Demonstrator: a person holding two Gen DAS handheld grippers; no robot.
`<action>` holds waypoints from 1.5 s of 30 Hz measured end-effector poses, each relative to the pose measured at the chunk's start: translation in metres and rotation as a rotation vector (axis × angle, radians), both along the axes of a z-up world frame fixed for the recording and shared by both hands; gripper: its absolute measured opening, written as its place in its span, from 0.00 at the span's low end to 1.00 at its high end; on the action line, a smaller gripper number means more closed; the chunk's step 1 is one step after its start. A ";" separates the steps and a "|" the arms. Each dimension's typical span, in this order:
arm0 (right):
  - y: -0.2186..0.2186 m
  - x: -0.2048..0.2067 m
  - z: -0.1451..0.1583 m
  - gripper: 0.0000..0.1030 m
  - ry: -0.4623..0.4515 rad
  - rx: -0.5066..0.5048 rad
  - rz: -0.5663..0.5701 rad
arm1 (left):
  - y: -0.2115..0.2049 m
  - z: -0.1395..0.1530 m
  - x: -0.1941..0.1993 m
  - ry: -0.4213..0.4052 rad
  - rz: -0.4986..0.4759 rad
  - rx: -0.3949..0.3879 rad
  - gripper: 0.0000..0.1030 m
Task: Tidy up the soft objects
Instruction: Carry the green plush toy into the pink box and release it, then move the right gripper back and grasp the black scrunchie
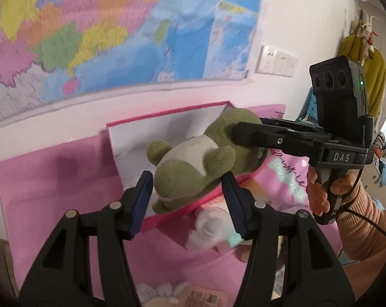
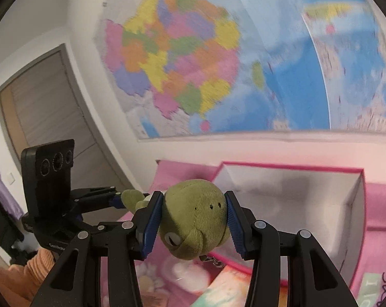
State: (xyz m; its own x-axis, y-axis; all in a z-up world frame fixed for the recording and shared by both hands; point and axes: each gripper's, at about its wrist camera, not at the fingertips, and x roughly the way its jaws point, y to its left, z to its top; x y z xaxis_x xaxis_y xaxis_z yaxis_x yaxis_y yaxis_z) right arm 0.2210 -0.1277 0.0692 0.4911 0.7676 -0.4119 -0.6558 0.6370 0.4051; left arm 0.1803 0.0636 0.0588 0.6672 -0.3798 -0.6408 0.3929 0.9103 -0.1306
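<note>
Nearest, left hand-held gripper (image 1: 186,192): black frame, blue ribbed pads, jaws spread partway, the lower body of a green plush frog with a pale belly (image 1: 193,161) lying between them; whether the pads press it cannot be told. Right hand-held gripper (image 2: 194,216): same build, jaws closed against both sides of the frog's head (image 2: 193,217), pads touching the plush, one eye showing beneath; in the left view it enters from the right, held by a hand in a peach knit sleeve (image 1: 320,192). The frog hangs in the air, carried over the near rim of an open box with pink edges and white inner walls (image 1: 131,138). Beneath: a pink bed cover (image 1: 52,184) printed with cartoon figures and lettering, bearing the box; a blurred pale pink-and-white soft item (image 1: 208,230) lies on it just beside the box's near corner. Behind: a white wall with a large multicoloured political map (image 2: 193,76), blue sea areas to its right. Left view, further right: white wall switches (image 1: 276,62), then a mustard-yellow garment hanging with a pale doll above it (image 1: 366,58). Right view, far left: a grey-framed wooden door (image 2: 47,107).
</note>
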 end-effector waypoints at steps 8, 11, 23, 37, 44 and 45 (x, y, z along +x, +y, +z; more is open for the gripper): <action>0.015 0.041 -0.044 0.49 0.109 -0.063 -0.011 | -0.002 -0.041 0.049 0.098 0.053 0.063 0.56; 0.019 0.053 -0.058 0.50 0.160 -0.087 -0.014 | -0.002 -0.053 0.055 0.124 0.068 0.078 0.56; 0.018 0.059 -0.071 0.60 0.201 -0.206 -0.056 | -0.002 -0.046 0.035 -0.002 0.197 0.134 0.60; -0.009 0.008 -0.034 0.61 0.103 -0.150 -0.042 | -0.033 -0.013 -0.059 -0.205 0.250 0.228 0.77; -0.024 -0.038 -0.014 0.66 0.038 -0.139 -0.012 | -0.046 -0.015 -0.090 -0.225 0.265 0.226 0.77; -0.026 -0.044 -0.013 0.66 0.035 -0.145 -0.009 | -0.047 -0.016 -0.093 -0.220 0.267 0.222 0.77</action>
